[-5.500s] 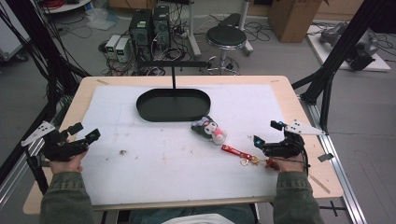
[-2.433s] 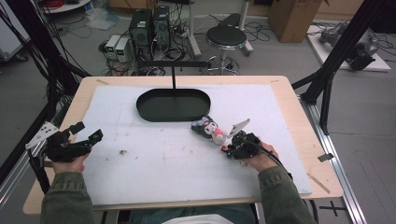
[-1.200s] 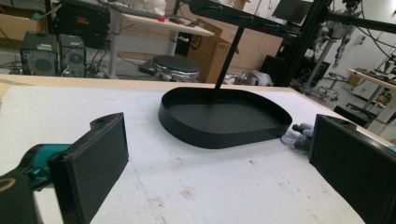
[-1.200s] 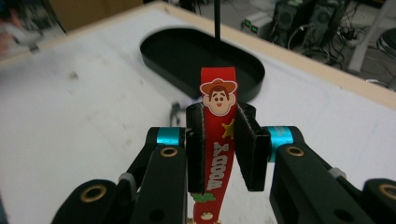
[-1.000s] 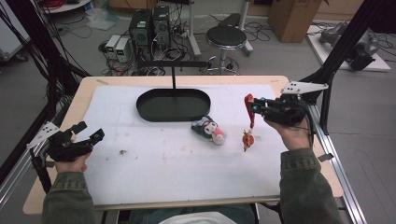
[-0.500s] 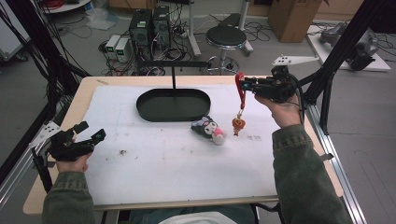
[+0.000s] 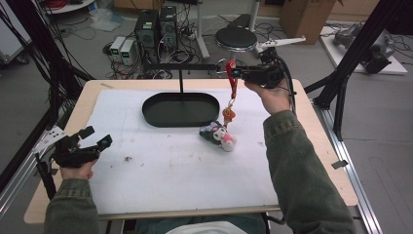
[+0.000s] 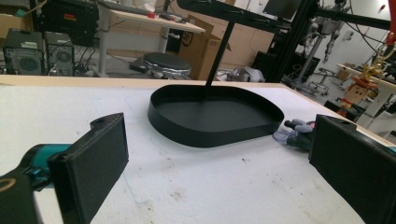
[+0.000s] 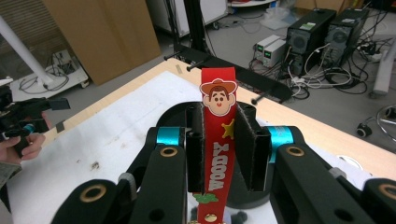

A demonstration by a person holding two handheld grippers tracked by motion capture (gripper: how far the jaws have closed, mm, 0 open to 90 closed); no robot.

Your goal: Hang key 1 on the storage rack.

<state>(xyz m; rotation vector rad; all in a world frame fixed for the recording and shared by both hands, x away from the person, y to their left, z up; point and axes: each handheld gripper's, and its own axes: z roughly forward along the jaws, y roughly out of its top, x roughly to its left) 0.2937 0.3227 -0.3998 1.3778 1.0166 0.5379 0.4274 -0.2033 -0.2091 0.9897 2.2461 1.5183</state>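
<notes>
My right hand-held gripper (image 7: 237,74), clamped on the red strap (image 7: 232,80), has lifted it off the counter (image 7: 311,146) toward the stand's bar (image 7: 182,67), ready for hanging; the left hand-held gripper (image 7: 95,139) waits open.

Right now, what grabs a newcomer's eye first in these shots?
The red strap printed with a cowboy face, pinched in the right gripper held up over the table's far edge, its charm dangling below. Under it a small plush toy lies beside the black oval tray. The left gripper rests open at the near left.
</notes>
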